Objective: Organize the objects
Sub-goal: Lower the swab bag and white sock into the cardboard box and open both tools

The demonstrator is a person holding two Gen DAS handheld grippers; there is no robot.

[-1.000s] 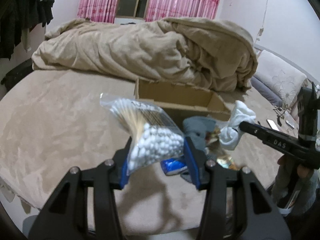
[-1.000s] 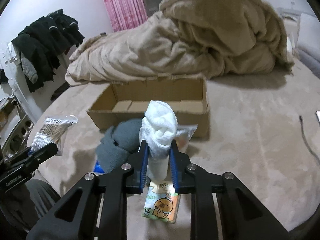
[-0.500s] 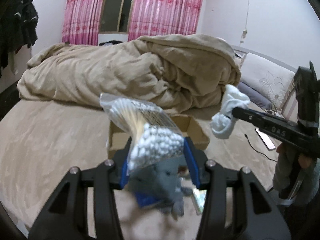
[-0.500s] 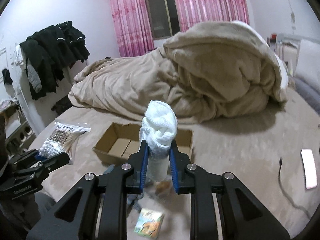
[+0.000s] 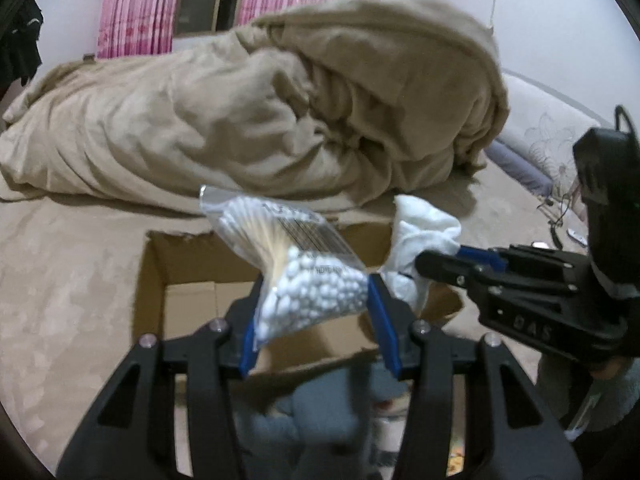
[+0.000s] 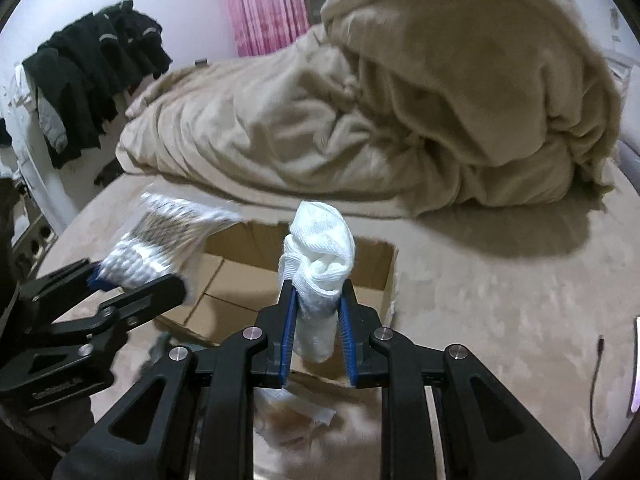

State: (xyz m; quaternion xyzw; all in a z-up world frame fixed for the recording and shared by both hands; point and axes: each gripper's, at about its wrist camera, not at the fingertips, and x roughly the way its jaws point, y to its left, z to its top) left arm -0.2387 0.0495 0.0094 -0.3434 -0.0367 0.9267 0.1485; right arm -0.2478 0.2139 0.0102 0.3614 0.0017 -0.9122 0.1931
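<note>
Two things are in our grip above the open cardboard box [image 5: 192, 296], which sits on the bed [image 5: 72, 264]. Our left gripper [image 5: 312, 312] has its jaws pinched on a clear bag of cotton swabs [image 5: 296, 264], held by its lower end, the white tips bunched between the blue pads. In the right wrist view this bag [image 6: 160, 240] hangs at about nine o'clock from the box [image 6: 240, 276], over its left edge. Our right gripper [image 6: 316, 320] has its jaws clamped narrowly on a rolled white sock [image 6: 320, 260], which stands upright over the box's near wall. From the left wrist view, the sock [image 5: 420, 248] is at three o'clock of the bag, just beside it. A grey cloth [image 5: 320, 420] lies at six o'clock, in front of the box, blurred. A heaped beige blanket [image 6: 400, 112] fills the bed at twelve o'clock. Pink curtains [image 5: 136, 8] hang behind it, dark clothes [image 6: 92, 80] at ten o'clock.
</note>
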